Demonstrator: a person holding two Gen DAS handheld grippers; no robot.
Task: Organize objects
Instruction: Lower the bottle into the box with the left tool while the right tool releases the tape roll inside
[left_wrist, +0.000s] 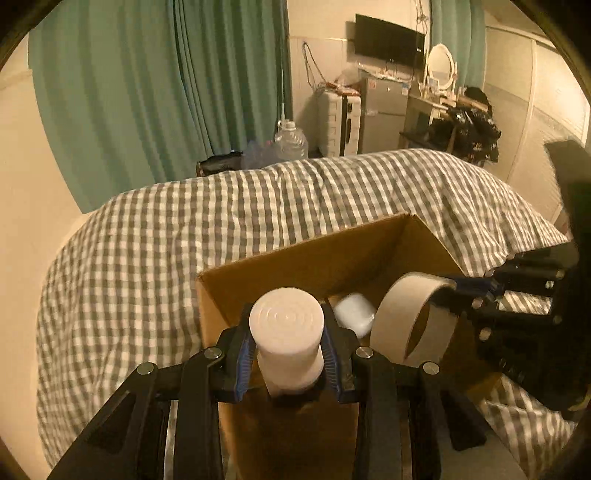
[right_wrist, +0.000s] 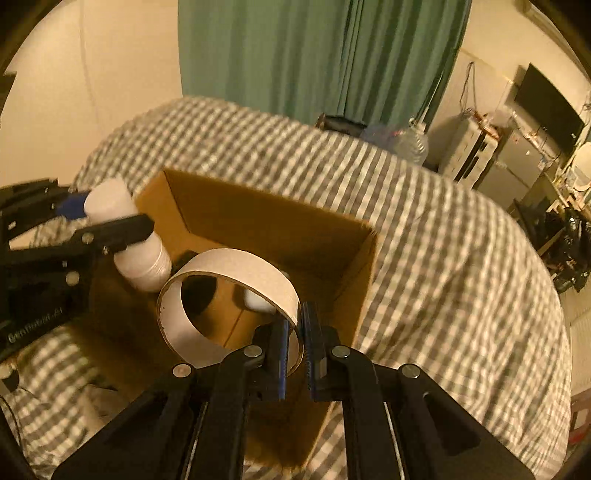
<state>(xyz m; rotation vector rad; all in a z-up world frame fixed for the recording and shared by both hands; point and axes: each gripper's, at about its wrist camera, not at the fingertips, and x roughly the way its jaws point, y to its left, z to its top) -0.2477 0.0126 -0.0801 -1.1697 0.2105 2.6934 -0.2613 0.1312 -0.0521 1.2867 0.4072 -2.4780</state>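
Bottle (left_wrist: 286, 343): white, smooth plastic, rigid cylinder, probably light; your left gripper (left_wrist: 287, 354) has its fingers clenched around the bottle's upper body, over the near left edge of the cardboard box (left_wrist: 295, 254) on the checked bed (left_wrist: 129, 240). Cardboard ring (right_wrist: 229, 299): thin, matte, likely crushable; right gripper (right_wrist: 293, 350) pinches its wall over the box. Squeeze lightly.

The box (right_wrist: 266, 229) is plain brown cardboard, the ring (right_wrist: 229, 266) is matt cardboard too, the bottle (left_wrist: 286, 332) is smooth white plastic, and the checked bed cover (left_wrist: 147, 240) is soft cloth.
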